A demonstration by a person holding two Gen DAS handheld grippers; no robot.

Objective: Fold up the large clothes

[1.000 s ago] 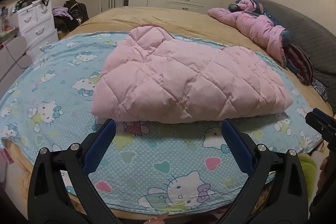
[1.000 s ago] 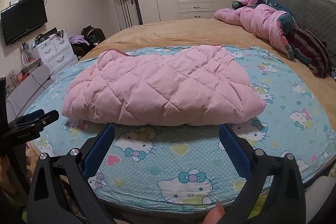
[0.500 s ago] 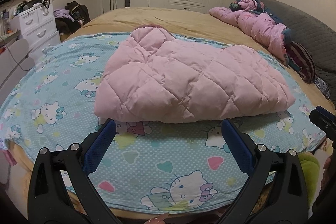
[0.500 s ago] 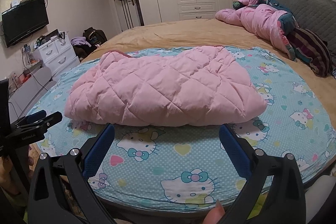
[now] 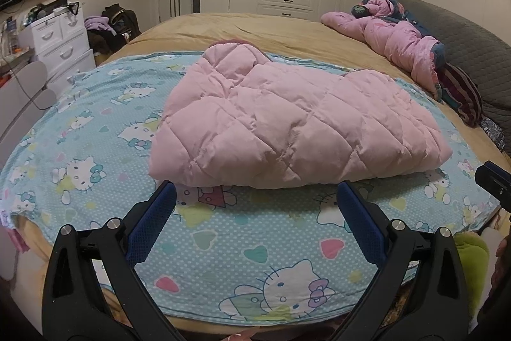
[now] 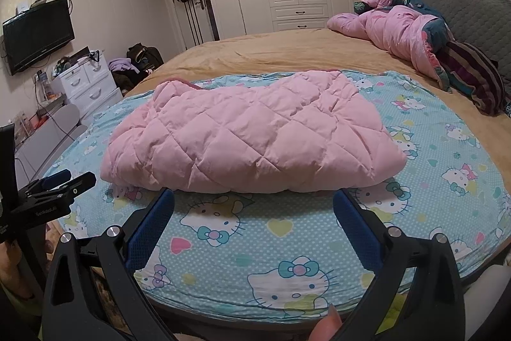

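I hold my left tongs [image 5: 255, 200] and my right tongs [image 6: 254, 200] low at the near edge of the bed [image 5: 287, 31], each with its blue-padded fingers spread wide and nothing between them. The pink quilted coat [image 5: 287, 127] lies just ahead of both pairs on the cartoon-cat sheet [image 5: 255, 245], apart from the pads and not touched by either; from the left tongs it sits ahead and a little to the right, from the right tongs ahead and a little to the left. It looks already doubled into a thick, puffy bundle, with a rounded fold along its near edge and a darker pink trim showing at its far side, so I judge the fold to be well along, perhaps at its last step or ready for a check. If one more fold is wanted, my next move calls for bringing each pair forward to the near corners, closing on the whole thickness of the padding, and lifting both sides evenly, since the filling is springy and likely to slide or bulge open. Far off to the right of my tongs a second pink garment [image 6: 396, 31] lies crumpled near the grey headboard [image 6: 472, 8], which could be the next piece. As for writing, in the right view small white lettering shows on the body of the left tongs [image 6: 46, 208], too small for me to read surely; the sheet bears cat faces, bows and hearts but no words I can make out.
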